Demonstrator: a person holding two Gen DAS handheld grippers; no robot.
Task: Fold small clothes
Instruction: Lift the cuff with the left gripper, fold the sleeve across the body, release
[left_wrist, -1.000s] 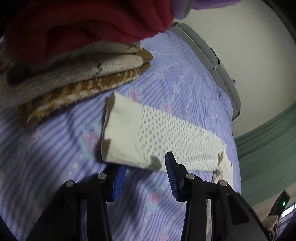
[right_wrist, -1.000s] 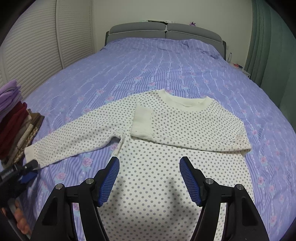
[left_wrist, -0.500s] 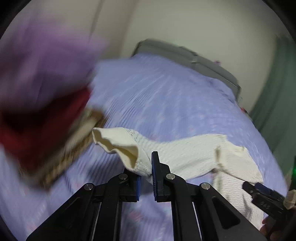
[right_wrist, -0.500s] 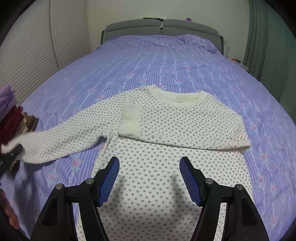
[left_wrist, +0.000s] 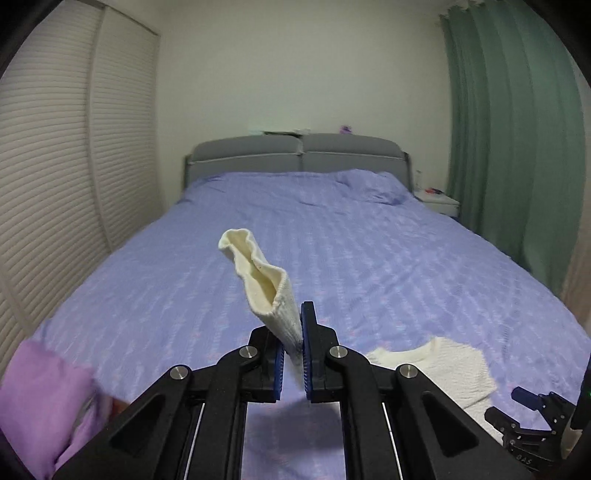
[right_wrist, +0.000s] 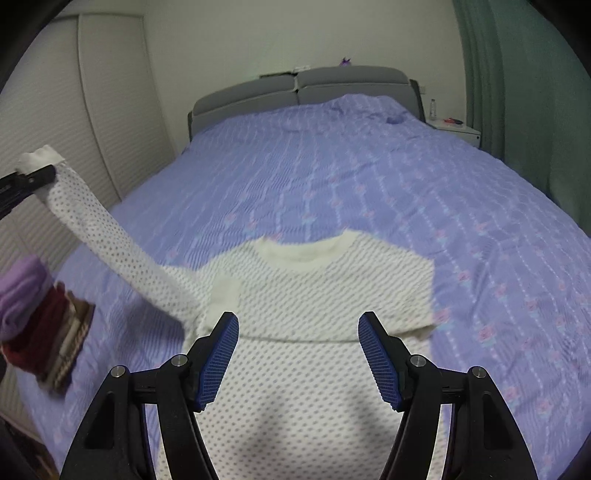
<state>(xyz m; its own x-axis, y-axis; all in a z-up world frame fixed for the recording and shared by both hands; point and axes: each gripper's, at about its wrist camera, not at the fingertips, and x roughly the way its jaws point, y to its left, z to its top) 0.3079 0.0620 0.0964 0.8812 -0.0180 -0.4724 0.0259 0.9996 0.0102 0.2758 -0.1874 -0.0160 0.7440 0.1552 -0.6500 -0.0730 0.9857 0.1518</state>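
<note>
1. Your left gripper (left_wrist: 291, 354) is clamped on the sleeve cuff (left_wrist: 264, 291) of the cream dotted sweater (right_wrist: 317, 295). The cuff stands up out of the blue pads toward 11 o'clock, its mouth gaping.
2. In the right wrist view, that left gripper (right_wrist: 26, 181) enters from 9 o'clock. The held sleeve (right_wrist: 107, 236) is raised off the bed (right_wrist: 406, 177) and slopes down toward 4 o'clock to the sweater's shoulder.
3. The stack of folded clothes (right_wrist: 40, 325) sits at 8 o'clock in the right wrist view, near the bed's left edge: lilac on top, dark red under it, brown and cream at the bottom. It lies apart from the sweater.
4. The sweater's body lies flat on the purple bedspread, collar pointing to 12 o'clock, toward the grey headboard (right_wrist: 303, 85). The other sleeve is folded across the chest, its plain cuff (right_wrist: 225, 291) just right of the raised sleeve's base.
5. Your right gripper (right_wrist: 299, 354) hovers over the lower chest with its pads spread wide, holding nothing.
6. Green curtains (left_wrist: 513, 129) hang at 2 o'clock in the left wrist view.
</note>
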